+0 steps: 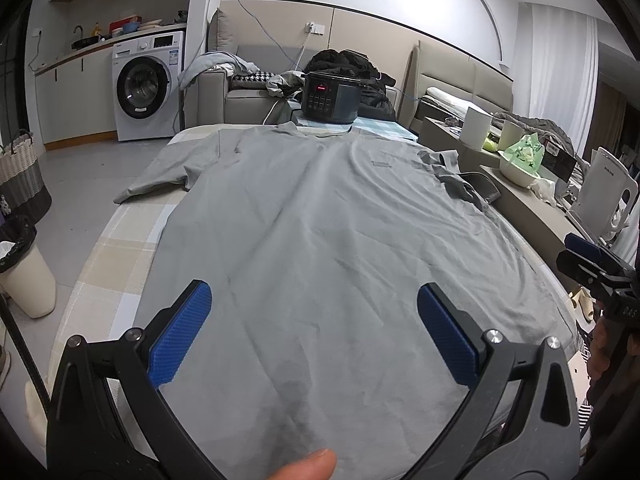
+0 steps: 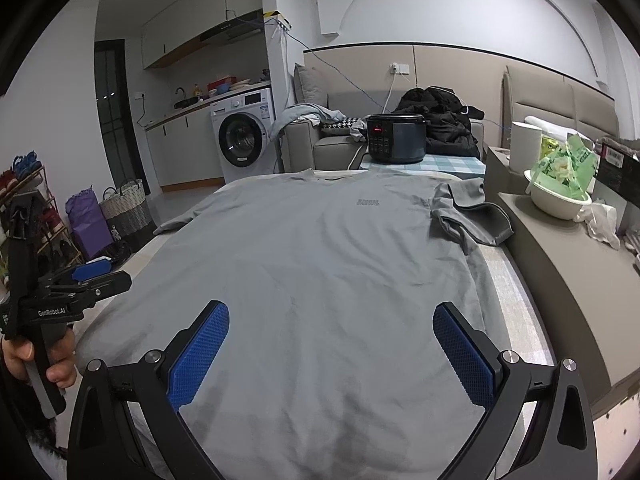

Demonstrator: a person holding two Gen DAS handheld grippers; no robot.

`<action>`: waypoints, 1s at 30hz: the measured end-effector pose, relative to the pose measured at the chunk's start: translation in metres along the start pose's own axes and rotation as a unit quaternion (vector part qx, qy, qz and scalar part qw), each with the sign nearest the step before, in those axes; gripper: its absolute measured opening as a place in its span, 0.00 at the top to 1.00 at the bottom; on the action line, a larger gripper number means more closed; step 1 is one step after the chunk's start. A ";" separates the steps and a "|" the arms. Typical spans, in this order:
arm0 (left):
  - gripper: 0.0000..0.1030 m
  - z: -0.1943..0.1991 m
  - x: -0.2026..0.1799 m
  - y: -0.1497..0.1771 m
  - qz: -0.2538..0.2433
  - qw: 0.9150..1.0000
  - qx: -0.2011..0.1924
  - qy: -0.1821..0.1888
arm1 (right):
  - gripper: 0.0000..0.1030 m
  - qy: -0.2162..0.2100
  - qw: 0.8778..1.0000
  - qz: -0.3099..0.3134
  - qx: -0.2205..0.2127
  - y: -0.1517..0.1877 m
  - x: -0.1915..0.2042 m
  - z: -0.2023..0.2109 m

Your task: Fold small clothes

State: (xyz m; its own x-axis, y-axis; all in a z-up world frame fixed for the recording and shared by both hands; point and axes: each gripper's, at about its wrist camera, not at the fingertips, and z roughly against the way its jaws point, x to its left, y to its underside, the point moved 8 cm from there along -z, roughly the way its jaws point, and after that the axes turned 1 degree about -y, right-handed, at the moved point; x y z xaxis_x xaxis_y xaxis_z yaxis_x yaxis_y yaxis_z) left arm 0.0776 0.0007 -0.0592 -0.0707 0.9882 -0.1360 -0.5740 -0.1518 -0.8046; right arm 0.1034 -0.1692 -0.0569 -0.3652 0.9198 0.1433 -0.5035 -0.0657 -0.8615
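A grey T-shirt (image 1: 320, 216) lies spread flat, front side up, on the checked cloth (image 1: 116, 256) of a table, with its collar at the far end, just before the black rice cooker (image 1: 330, 98). The left gripper (image 1: 314, 300) hovers above the near hem of the shirt with its blue pads wide apart and nothing between them. The right gripper (image 2: 331, 320) also hangs over the near part of the shirt, jaws spread, holding nothing.

Only the left wrist view shows the white bin (image 1: 26, 280) on the floor, to the left of the shirt, and the long left sleeve hanging over the table edge. Only the right wrist view shows the shoe rack (image 2: 36, 216) and the purple bag (image 2: 86, 216), also left of the shirt. It shows too the hand (image 2: 44, 360) that holds the left gripper.

The right sleeve (image 2: 466, 216) is crumpled and folded over itself, beside a low beige shelf (image 2: 560, 280) that runs close along the right edge of the shirt. On the left of the shirt there is open floor
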 end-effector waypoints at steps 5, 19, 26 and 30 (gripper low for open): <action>0.01 0.001 0.000 0.000 -0.001 1.000 0.000 -0.002 | 0.00 -0.001 1.000 -0.009 -0.001 -0.001 -0.005 0.000; 0.01 0.004 -0.005 0.000 -0.008 1.000 -0.006 0.000 | 0.00 0.006 1.000 -0.011 -0.008 -0.004 -0.005 0.009; 0.01 0.012 -0.010 0.000 -0.016 1.000 -0.009 0.000 | 0.00 0.010 1.000 -0.013 -0.013 -0.006 -0.006 0.017; 0.01 0.017 -0.014 -0.002 -0.020 1.000 -0.011 0.000 | 0.00 0.011 1.000 -0.012 -0.015 -0.007 -0.005 0.019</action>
State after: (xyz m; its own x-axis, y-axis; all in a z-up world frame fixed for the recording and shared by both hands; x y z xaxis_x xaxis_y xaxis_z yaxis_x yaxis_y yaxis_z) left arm 0.0664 -0.0124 -0.0458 -0.0480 0.9935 -0.1034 -0.5578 -0.1125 -0.8223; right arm 0.0939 -0.1812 -0.0418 -0.3360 0.9293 0.1534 -0.4875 -0.0323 -0.8725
